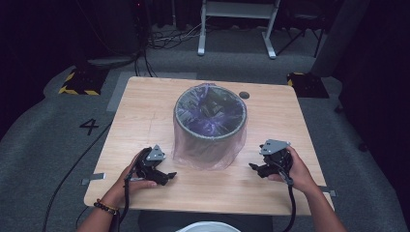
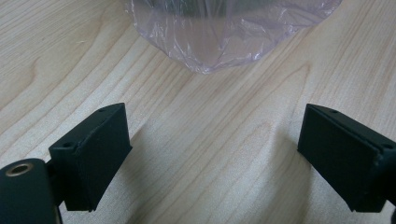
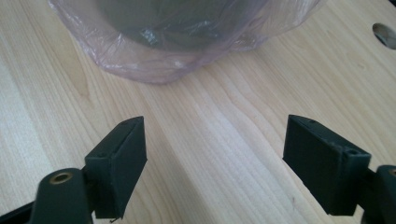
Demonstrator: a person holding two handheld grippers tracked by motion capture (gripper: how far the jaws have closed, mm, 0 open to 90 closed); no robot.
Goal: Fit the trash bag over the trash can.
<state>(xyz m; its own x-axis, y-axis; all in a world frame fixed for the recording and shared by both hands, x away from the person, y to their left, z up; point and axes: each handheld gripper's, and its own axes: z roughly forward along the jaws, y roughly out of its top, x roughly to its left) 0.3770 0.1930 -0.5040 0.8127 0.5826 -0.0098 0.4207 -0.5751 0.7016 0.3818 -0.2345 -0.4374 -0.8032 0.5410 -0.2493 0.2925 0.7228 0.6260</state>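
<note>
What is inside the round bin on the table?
The round dark grey bin is lined with a thin, clear purple-tinted plastic bag that folds over its rim and hangs down outside. Inside, crinkled plastic shows; the bin's bottom is covered by it.

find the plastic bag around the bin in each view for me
High view: the plastic bag hangs around the bin at the table's middle.
Left gripper view: its crumpled hem lies at top centre, beyond the open gripper.
Right gripper view: top, left of centre.
Shared landmark: the light wooden table under the bag's hem.
</note>
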